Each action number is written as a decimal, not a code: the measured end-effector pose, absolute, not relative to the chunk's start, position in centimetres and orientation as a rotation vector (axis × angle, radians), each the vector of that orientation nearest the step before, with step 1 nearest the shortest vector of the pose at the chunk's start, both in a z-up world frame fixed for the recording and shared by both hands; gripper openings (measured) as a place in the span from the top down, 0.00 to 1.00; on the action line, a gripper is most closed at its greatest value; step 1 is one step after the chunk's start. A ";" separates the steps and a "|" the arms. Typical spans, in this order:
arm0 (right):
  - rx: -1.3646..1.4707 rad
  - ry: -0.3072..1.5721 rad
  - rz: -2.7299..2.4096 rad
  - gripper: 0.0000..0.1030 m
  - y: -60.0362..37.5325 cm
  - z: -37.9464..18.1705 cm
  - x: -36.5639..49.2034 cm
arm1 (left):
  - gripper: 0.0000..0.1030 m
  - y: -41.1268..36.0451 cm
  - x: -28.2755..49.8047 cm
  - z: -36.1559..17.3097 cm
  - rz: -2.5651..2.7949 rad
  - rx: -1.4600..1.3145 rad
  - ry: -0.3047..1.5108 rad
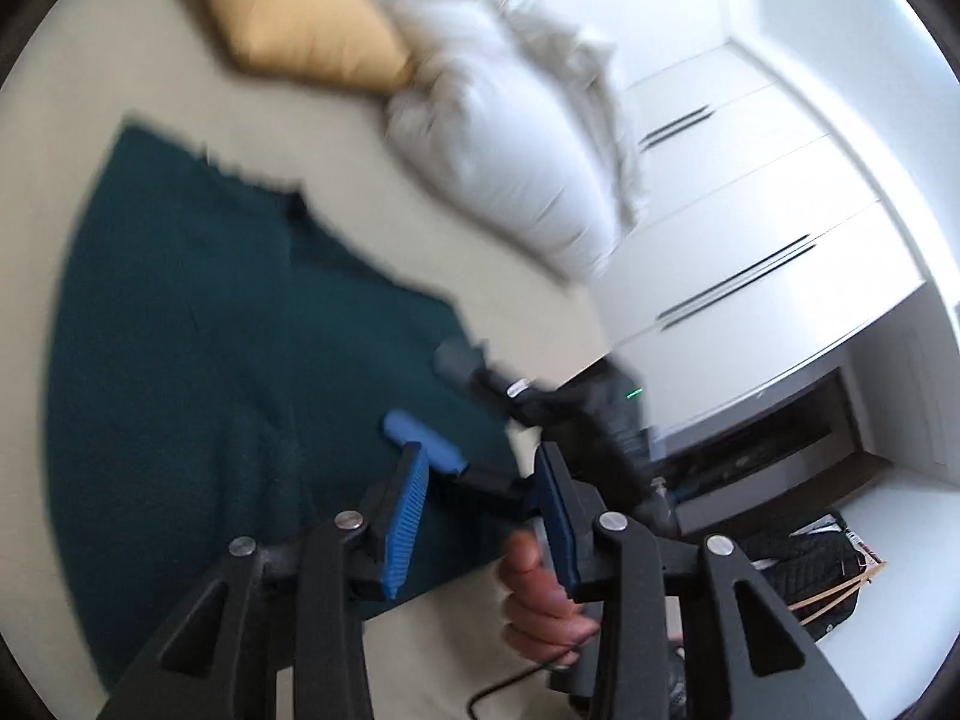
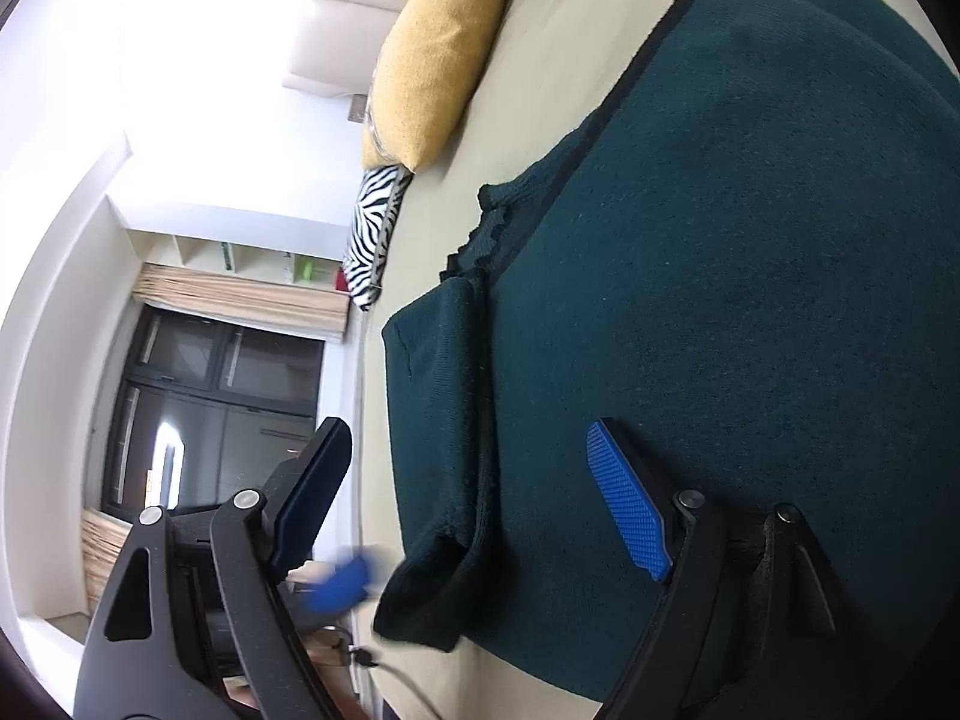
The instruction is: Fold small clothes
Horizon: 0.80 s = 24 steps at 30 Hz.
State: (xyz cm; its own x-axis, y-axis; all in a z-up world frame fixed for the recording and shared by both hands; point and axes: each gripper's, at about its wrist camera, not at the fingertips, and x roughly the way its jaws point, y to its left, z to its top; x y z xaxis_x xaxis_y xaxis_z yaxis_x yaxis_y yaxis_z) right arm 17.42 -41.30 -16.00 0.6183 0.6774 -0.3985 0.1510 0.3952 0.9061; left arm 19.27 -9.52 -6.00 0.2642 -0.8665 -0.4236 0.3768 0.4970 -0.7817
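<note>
Dark green sweater (image 2: 720, 276) lies spread on the beige bed (image 2: 540, 90), one sleeve folded in along its edge. Right gripper (image 2: 480, 510) hovers over that sleeve edge, jaws wide apart, holding nothing. Left gripper (image 1: 480, 510) hangs above the sweater's corner, jaws partly apart, empty

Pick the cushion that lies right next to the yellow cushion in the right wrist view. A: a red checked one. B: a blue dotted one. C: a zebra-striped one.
C: the zebra-striped cushion sits against the lower end of the yellow cushion, on the cream bed, apart from the dark green garment.
</note>
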 end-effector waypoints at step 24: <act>0.903 1.214 0.388 0.70 -30.4 -16.6 25.5 | 0.68 -4.5 16.0 -13.8 -0.709 -0.441 1.001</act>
